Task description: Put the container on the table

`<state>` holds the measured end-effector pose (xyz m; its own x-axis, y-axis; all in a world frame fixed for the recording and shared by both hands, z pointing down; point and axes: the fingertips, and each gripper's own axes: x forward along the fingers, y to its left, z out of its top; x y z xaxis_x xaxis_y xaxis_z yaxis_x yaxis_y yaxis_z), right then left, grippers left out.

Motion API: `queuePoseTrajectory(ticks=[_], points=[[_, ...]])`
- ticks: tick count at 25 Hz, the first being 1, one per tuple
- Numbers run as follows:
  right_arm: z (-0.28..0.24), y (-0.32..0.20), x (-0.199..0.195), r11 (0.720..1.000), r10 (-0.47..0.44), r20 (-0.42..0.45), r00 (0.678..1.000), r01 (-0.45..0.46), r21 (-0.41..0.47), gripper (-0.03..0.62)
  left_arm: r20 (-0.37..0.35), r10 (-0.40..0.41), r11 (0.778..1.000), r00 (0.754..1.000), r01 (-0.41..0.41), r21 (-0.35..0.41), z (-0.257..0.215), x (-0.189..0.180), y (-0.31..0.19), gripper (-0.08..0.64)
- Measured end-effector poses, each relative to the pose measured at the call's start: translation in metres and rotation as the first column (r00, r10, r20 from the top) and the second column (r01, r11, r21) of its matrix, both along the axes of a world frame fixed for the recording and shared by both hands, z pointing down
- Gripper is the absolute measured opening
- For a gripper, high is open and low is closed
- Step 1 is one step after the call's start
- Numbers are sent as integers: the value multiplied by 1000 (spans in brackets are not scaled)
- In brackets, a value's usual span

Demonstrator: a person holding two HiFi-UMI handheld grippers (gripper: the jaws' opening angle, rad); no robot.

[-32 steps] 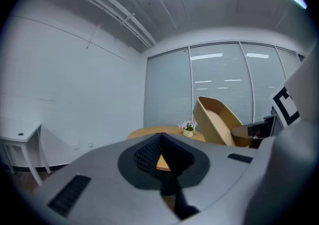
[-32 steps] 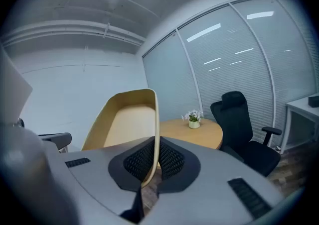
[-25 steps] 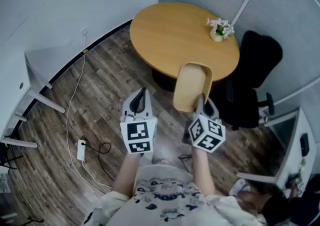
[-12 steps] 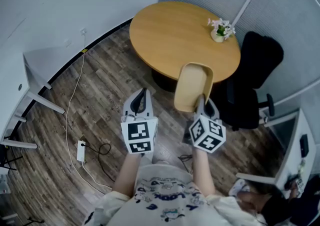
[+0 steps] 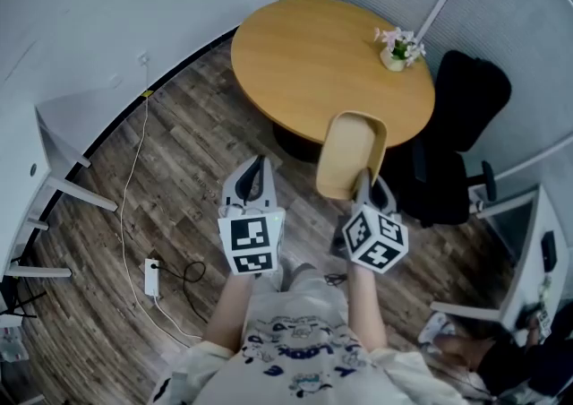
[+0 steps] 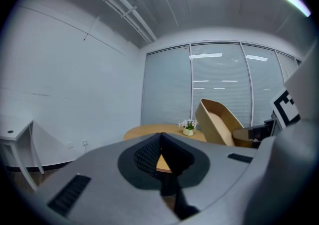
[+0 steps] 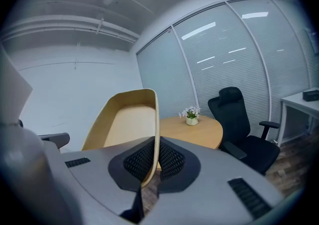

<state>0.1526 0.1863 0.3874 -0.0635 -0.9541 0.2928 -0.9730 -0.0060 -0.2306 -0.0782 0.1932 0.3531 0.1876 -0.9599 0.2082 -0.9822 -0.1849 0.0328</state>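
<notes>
A tan, oblong wooden container (image 5: 350, 154) hangs in the air at the near edge of the round wooden table (image 5: 304, 54). My right gripper (image 5: 362, 184) is shut on its near rim; in the right gripper view the container's wall (image 7: 127, 129) runs between the black pads (image 7: 172, 160). My left gripper (image 5: 254, 172) is beside it over the floor, shut and holding nothing. The left gripper view shows the container (image 6: 215, 123) to the right and the table (image 6: 149, 131) ahead past the gripper (image 6: 160, 150).
A small pot of flowers (image 5: 396, 49) stands on the table's far right side. A black office chair (image 5: 457, 134) sits right of the table. White desks (image 5: 27, 179) flank the left, with a power strip and cable (image 5: 150, 276) on the wood floor.
The view has shifted slightly toward the table. The container and both grippers keep the same pose relative to each other.
</notes>
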Motion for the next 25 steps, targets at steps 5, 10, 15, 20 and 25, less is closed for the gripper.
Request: queuePoseTrajectory(ticks=[5, 10, 15, 20, 25], points=[[9, -5, 1, 999, 26, -9, 1000, -26, -31, 6, -10, 6, 1000, 1000, -6, -24, 9, -7, -9, 3], [16, -24, 2, 998, 29, -8, 1000, -29, -47, 6, -17, 1, 999, 1000, -2, -43, 17, -8, -28, 3], [24, -60, 6, 998, 25, -10, 1000, -25, -59, 6, -13, -14, 999, 1000, 14, -51, 23, -8, -59, 3], [26, -112, 5, 998, 2, -2, 1000, -2, -56, 6, -7, -35, 998, 999, 35, -48, 24, -8, -106, 3], [25, -172, 8, 998, -22, 4, 1000, 22, -57, 6, -6, -53, 997, 999, 52, -50, 23, -3, -161, 3]])
